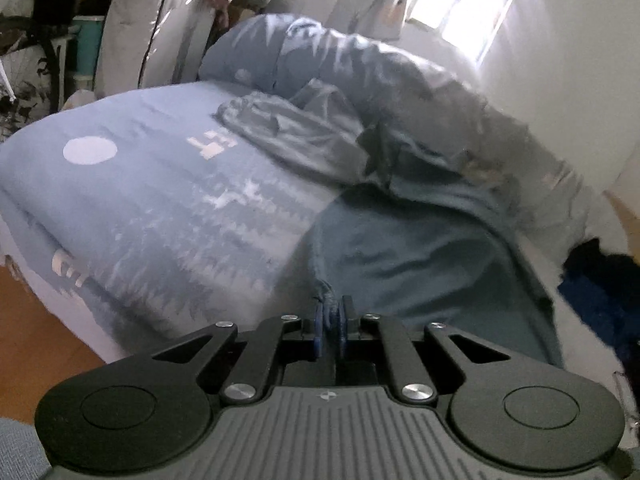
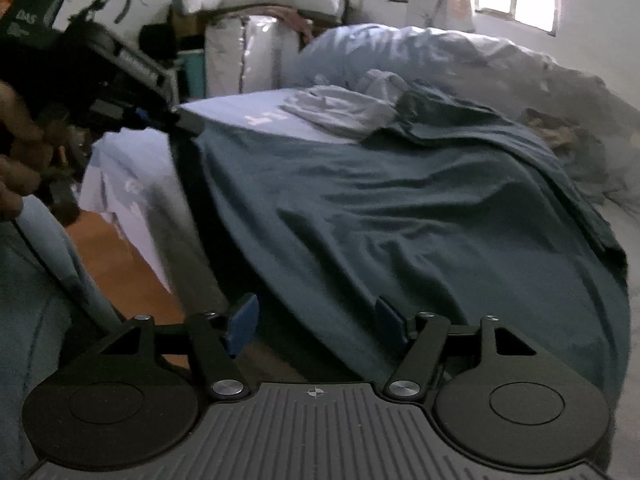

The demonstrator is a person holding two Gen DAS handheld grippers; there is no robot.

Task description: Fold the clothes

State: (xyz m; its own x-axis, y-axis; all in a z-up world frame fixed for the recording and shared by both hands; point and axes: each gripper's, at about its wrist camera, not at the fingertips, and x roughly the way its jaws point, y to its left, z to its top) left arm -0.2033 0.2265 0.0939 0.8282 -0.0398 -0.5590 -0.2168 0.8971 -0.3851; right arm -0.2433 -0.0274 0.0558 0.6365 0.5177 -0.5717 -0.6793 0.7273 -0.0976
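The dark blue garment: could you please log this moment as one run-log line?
left gripper: shut on dark blue garment corner | right gripper: open, at near edge | garment: spread on bed

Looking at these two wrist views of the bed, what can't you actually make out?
- Left wrist view: what kind of garment the dark teal cloth is; only a corner shows, pinched in the left tool, and motion blur smears it.
- Right wrist view: whether the open right tool touches the cloth; its near hem is behind the tool body.
- Right wrist view: the grey garment is too crumpled to identify.
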